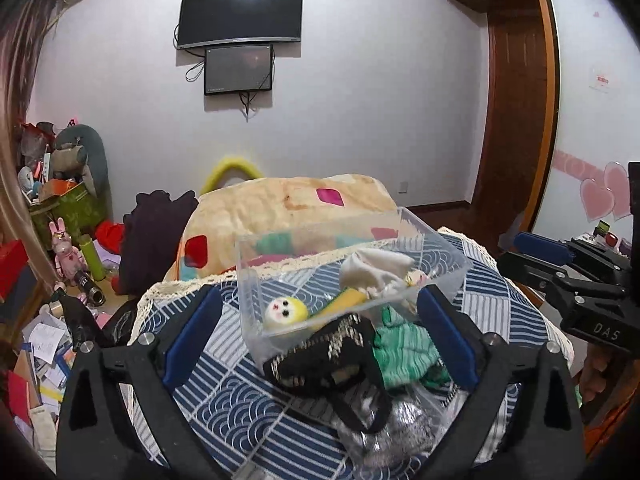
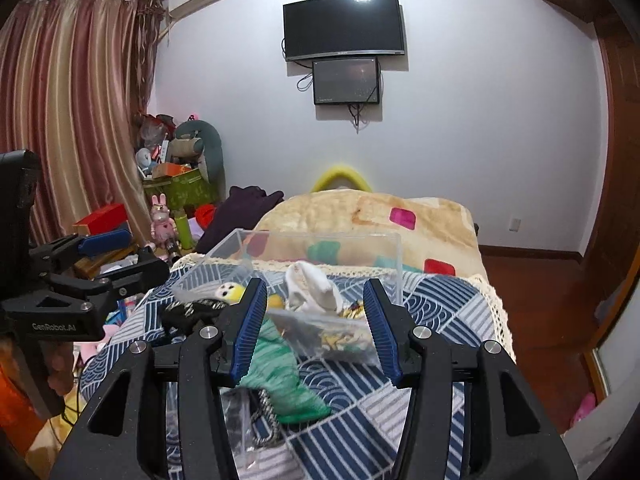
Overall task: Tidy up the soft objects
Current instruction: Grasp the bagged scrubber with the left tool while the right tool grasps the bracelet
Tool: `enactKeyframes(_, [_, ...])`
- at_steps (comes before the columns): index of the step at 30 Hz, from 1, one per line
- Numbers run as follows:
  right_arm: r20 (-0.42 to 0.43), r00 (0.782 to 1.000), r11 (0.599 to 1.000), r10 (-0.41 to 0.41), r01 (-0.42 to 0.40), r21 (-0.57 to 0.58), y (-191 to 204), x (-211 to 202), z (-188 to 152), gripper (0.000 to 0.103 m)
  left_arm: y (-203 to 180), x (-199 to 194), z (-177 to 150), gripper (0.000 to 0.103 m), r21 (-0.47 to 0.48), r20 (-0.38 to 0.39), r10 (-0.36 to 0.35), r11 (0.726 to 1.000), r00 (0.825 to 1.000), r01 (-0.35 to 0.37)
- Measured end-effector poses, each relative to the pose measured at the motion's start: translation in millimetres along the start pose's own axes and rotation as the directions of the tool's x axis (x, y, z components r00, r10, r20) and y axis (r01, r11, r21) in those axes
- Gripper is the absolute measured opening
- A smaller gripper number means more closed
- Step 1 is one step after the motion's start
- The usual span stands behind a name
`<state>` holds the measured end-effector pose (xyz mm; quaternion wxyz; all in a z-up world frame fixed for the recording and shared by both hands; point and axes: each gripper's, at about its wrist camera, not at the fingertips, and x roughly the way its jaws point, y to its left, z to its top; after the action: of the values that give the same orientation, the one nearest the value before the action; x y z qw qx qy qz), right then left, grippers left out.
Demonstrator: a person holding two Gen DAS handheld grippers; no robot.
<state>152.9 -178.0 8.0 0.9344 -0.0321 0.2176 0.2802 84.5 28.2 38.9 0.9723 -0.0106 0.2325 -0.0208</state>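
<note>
A clear plastic box [image 1: 256, 280] [image 2: 394, 256] stands on the blue patterned cloth. Inside lie a yellow plush doll [image 1: 286, 310] [image 2: 229, 291] and a white sock [image 1: 374, 272] [image 2: 312, 286]. A black patterned cloth [image 1: 324, 354] [image 2: 192, 308] hangs over the box's near edge. A green striped cloth [image 1: 404, 350] [image 2: 280, 376] lies beside it. My left gripper [image 1: 320, 336] is open around the box and the black cloth, empty. My right gripper [image 2: 316, 324] is open above the green cloth and box front, empty. It also shows in the left wrist view [image 1: 552, 256].
A clear bag with silvery items [image 1: 384, 428] [image 2: 256, 432] lies near the cloth's front. A beige blanket [image 1: 288, 204] [image 2: 372, 216] covers the bed behind. Toys, papers and boxes [image 1: 60, 240] [image 2: 172, 192] crowd the floor at left. A wooden door [image 1: 516, 100] is on the right.
</note>
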Motion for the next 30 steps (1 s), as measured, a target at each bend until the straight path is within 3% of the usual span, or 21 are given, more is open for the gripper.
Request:
enactKeyframes(9, [-0.071,0.997,0.999,0.027,-0.025,0.031,2.0,5.9,-37.7,0.047,-8.4,0.5,-46.8,0.101,-0.01,-0.061,0.005,1.0,0.998,-0.006])
enactKeyframes(20, [-0.175,0.984,0.999,0.043,-0.037,0.039,5.4,23.3,-78.8,0.046,-14.6,36.4,-98.0,0.101,-0.123,-0.196,-0.075,0.991,0.978,0.051])
enactKeyframes(30, [-0.244,0.966,0.996,0.084,-0.076,0.04,16.1,40.5,-96.5,0.014,-23.4,51.6,-118.9,0.101,-0.171,-0.234,-0.12,0.982,0.965,0.08])
